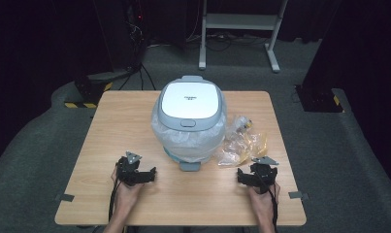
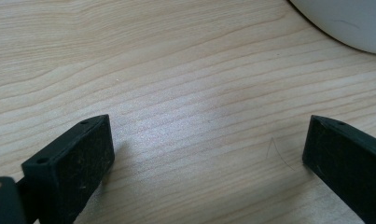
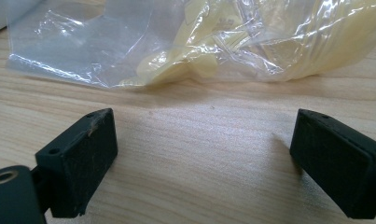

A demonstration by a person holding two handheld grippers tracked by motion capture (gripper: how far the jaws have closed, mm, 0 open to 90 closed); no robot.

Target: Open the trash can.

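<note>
Dark carpet and black curtains ring the pale wooden table (image 1: 135,111) where I work. At my nine o'clock, my left gripper (image 1: 145,175) rests on bare wood with its jaws spread wide and nothing between them; the left gripper view shows only wood grain ahead and a white curve of the bin at two o'clock. At twelve o'clock stands the white lidded trash bin (image 1: 190,104), lid down, its clear liner bag (image 1: 183,141) bunched around the rim. At two o'clock from my right gripper (image 1: 246,175) lies the crumpled clear plastic bag (image 3: 213,42) with yellowish bits inside, just beyond my parted, empty jaws. I judge nothing is done yet: the bag is ungrasped and the lid unopened, so everything remains.
</note>
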